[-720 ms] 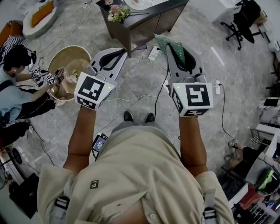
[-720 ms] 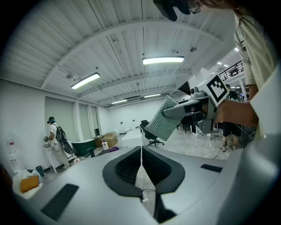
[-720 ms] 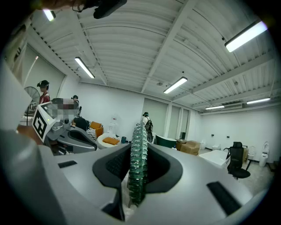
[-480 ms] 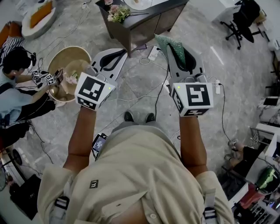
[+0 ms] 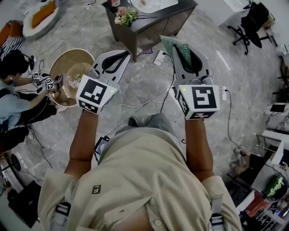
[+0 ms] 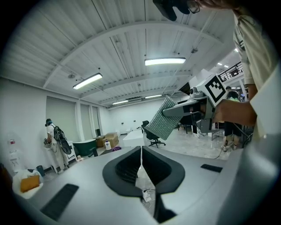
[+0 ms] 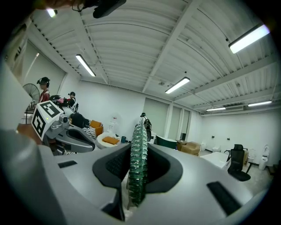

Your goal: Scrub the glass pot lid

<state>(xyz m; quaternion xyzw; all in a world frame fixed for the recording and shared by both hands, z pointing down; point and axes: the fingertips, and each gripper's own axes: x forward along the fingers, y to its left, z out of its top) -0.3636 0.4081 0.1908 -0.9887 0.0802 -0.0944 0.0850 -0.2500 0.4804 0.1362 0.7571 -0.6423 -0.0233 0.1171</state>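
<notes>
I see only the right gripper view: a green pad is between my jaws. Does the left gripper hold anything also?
Observer: No. The left gripper view shows the left gripper with its jaws together and nothing between them.
Operator: Where is the thing I must scrub?
Observer: I cannot pick it out. In the head view a dark table stands beyond the green pad in the right gripper, bearing flowers and a pale round dish.
Operator: And underneath me?
Observer: Cables cross the pale floor below both grippers.
</notes>
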